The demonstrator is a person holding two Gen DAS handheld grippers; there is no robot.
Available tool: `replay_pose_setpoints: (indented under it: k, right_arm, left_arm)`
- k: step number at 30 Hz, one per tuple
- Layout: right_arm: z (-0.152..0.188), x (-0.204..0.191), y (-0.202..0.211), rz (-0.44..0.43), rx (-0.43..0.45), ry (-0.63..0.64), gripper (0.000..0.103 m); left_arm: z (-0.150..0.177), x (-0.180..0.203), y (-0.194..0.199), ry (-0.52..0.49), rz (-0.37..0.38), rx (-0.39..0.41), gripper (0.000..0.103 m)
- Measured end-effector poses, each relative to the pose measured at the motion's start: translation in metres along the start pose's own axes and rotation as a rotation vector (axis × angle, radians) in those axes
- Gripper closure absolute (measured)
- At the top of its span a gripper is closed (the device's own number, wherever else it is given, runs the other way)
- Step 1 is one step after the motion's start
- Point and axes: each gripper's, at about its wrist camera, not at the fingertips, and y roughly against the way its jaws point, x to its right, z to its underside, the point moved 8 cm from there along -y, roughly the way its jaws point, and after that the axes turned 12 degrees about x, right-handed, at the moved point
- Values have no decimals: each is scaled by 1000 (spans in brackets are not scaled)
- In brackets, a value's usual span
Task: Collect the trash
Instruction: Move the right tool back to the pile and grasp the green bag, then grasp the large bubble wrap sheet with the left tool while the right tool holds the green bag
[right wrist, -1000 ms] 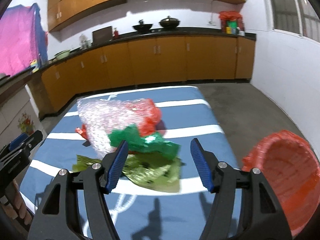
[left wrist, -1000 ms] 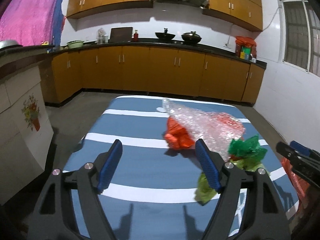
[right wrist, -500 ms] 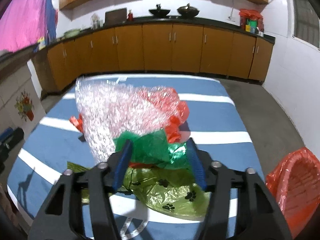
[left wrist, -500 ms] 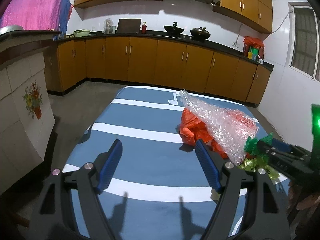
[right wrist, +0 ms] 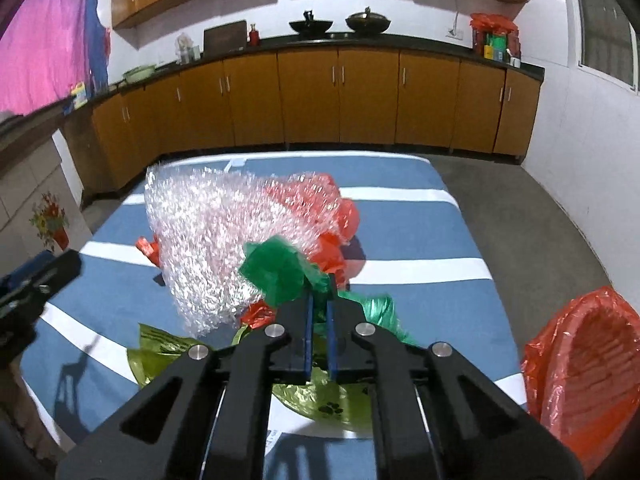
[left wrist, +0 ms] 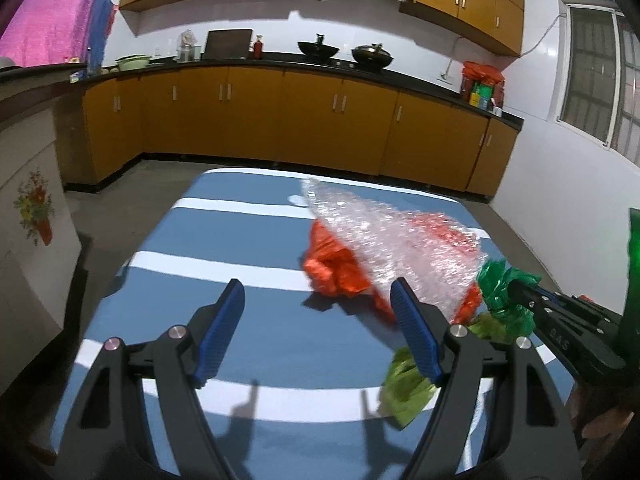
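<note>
Right gripper (right wrist: 318, 300) was clamped shut on the green wrapper (right wrist: 276, 270) near the table's (right wrist: 420, 208) near edge; earlier jaws stood wide. First trash secured, ready for basket (right wrist: 592, 364). Left gripper (left wrist: 320, 320) stayed wide, empty.

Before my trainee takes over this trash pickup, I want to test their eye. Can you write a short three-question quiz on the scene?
1. True or false: the right gripper is shut on the green plastic bag.
2. What lies draped over the red plastic bag? A) bubble wrap B) newspaper C) a towel
3. Fill in: the left gripper has its jaws ____.

Key: 1 true; 2 A, the bubble wrap; 3 open.
</note>
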Motion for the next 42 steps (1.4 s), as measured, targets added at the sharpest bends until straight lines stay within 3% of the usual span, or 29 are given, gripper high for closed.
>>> replay_pose_setpoints:
  k: [9,16,21,26,29,36,37,40,42]
  right_arm:
    - [-15,21,27,33,70,-11,98]
    - [-11,42,32,72,60,-28,98]
    - [-6,51,33,85,52,-46,98]
    - [-2,54,36,90,52,-59,98]
    - [1,54,37,94,50,-63,98]
    - [0,53,39,90,53,-71,98]
    - [0,53,39,89,53,-71,98]
    - [1,53,38,84,53,-72,98]
    - [1,54,38,82,52,-76,98]
  left_arm:
    - [9,43,-37,4,82,-101,35]
    - [30,75,-60,-59,99,-173,40]
    - [42,81,-72,-52,93,-224,56]
    - [52,80,-79,-5,119,-265,92]
    - [53,79,-78,6,128,-259,99]
    - [40,72,-67,17,131,-205,98]
    - [37,70,-65,24,127,-193,94]
    - [27,64,-62,37,97,-157,50]
    - [23,63,-63,32,87,-147,49]
